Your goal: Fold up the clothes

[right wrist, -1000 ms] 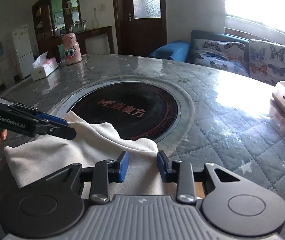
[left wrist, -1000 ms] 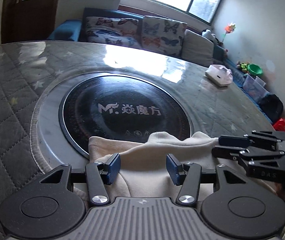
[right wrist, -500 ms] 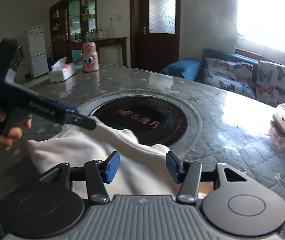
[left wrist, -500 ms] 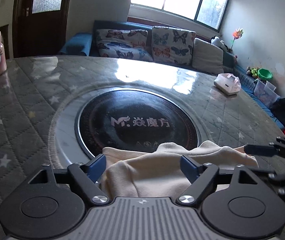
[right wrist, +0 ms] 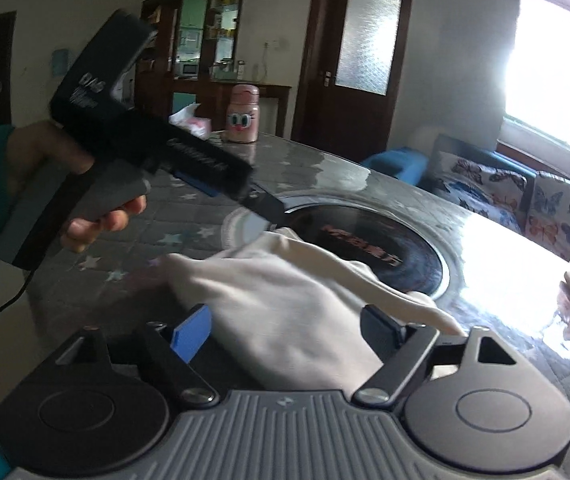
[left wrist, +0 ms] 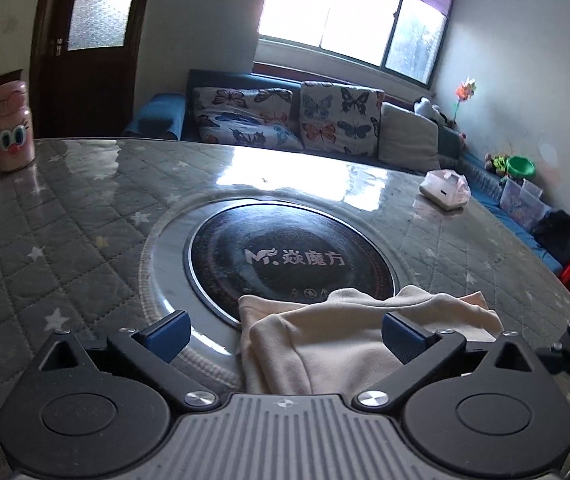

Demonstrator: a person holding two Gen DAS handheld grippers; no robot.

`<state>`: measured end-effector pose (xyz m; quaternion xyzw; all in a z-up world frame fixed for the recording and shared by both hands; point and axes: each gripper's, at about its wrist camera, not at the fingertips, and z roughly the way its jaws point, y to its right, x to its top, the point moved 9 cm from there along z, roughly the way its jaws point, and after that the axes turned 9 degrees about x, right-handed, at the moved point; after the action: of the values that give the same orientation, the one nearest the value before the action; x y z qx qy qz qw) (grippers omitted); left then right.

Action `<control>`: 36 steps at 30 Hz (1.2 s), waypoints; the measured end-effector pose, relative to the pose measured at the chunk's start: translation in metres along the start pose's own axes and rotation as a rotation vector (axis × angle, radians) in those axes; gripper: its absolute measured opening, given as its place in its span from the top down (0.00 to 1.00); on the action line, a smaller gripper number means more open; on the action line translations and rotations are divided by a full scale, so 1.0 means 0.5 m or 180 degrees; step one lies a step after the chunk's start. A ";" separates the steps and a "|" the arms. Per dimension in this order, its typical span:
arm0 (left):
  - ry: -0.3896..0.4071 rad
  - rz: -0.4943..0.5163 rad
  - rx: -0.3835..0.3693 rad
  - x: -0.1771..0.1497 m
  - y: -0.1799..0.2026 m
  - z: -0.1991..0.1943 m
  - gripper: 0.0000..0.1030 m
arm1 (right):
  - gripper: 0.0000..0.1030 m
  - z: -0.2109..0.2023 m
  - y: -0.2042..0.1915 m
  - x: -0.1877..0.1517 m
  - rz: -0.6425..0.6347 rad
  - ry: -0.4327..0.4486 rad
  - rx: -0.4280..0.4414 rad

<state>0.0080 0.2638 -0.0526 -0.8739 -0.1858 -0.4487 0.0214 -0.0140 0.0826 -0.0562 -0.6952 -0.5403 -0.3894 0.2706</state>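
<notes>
The cream garment lies bunched on the quilted desk, its far edge over the round black hob. Both the left hand-held gripper and right hand-held gripper have just been spreading their jaws; the cloth lies loose between them, unpinched

Cream garment near edge hidden behind left claw, right claw view motion-blurred
</notes>
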 end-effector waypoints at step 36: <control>-0.0269 -0.0526 -0.0176 -0.040 -0.069 0.013 0.00 | 0.72 0.178 -0.125 0.033 -0.0716 -0.0277 0.0157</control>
<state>-0.0093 0.2909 -0.0766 -0.8741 -0.2455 -0.4165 -0.0476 -0.0499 0.1793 -0.0940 -0.6395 -0.6355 -0.3733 0.2185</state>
